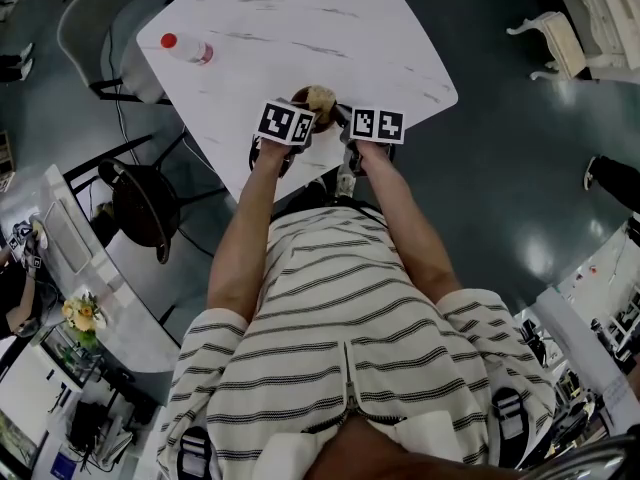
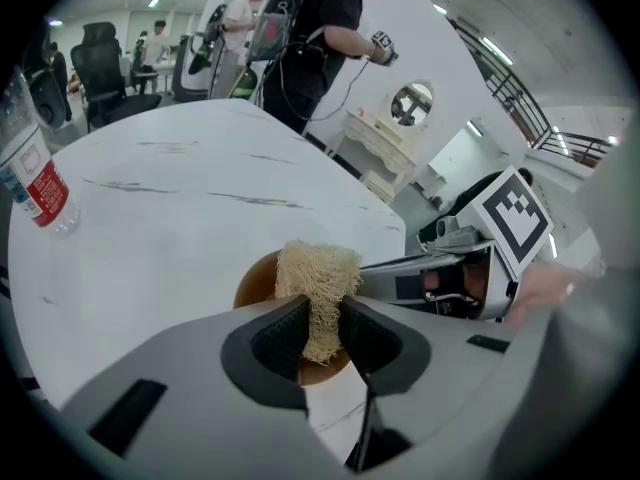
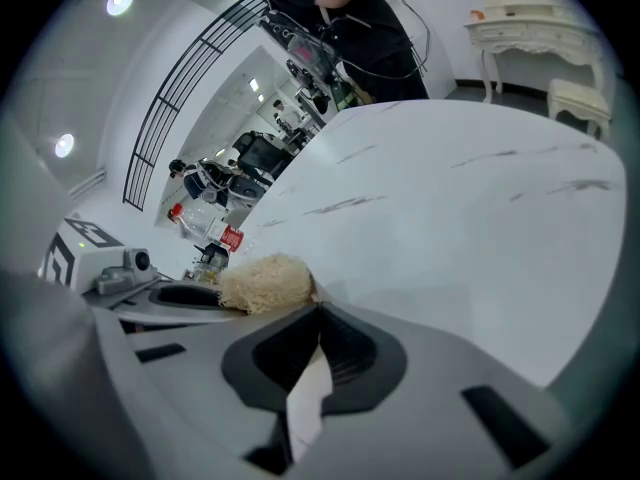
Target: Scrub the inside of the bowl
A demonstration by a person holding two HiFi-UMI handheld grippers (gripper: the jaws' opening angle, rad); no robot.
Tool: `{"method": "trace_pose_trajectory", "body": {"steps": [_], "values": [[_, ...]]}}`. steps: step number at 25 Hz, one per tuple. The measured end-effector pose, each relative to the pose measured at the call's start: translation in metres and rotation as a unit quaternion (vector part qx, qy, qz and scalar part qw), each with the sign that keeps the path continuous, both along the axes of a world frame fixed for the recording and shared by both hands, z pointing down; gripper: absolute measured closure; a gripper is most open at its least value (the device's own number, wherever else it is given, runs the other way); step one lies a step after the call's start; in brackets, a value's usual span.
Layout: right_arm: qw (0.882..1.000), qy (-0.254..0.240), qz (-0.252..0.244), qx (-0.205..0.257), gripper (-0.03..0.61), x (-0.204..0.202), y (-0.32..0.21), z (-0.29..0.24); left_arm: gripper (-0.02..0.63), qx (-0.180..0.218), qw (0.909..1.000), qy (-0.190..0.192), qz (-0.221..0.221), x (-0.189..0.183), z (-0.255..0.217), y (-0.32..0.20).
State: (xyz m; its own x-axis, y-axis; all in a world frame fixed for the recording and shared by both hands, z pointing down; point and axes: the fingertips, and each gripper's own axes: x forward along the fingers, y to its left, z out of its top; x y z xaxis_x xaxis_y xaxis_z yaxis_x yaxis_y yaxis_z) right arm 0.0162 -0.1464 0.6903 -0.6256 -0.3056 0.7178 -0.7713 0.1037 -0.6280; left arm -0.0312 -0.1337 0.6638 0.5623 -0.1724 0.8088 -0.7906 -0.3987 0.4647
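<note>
A small brown bowl (image 1: 301,97) stands near the front edge of the white marble table (image 1: 300,28). My left gripper (image 2: 322,333) is shut on a pale, fibrous loofah scrubber (image 2: 315,278), which stands upright in the bowl (image 2: 260,280). From the right, my right gripper (image 2: 368,266) reaches the bowl's edge. In the right gripper view its jaws (image 3: 318,313) are closed, with a thin brown sliver of the bowl's rim (image 3: 313,290) at their tips. The scrubber (image 3: 262,283) shows just beyond them. In the head view the two marker cubes hide most of the bowl.
A clear water bottle (image 1: 187,48) with a red cap and label lies at the table's far left. A grey chair (image 1: 95,28) and a black stool (image 1: 140,203) stand to the left of the table. People stand beyond the table's far side (image 2: 320,28).
</note>
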Motion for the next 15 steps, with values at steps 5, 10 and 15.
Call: {"method": "trace_pose_trajectory", "body": {"steps": [5,10,15], "values": [[1.000,0.009,0.000,0.007,0.561,0.003,-0.001,0.000,0.523,-0.018,0.9996,0.012,0.016,0.000,0.001,0.009],[1.000,0.015,-0.002,0.007,0.561,0.004,0.000,-0.001,0.523,-0.033,0.9987,0.028,0.026,-0.004,-0.003,0.015],[1.000,0.014,-0.006,0.008,0.561,0.002,0.000,-0.002,0.523,-0.040,0.9983,0.040,0.012,-0.014,-0.006,0.014]]}}
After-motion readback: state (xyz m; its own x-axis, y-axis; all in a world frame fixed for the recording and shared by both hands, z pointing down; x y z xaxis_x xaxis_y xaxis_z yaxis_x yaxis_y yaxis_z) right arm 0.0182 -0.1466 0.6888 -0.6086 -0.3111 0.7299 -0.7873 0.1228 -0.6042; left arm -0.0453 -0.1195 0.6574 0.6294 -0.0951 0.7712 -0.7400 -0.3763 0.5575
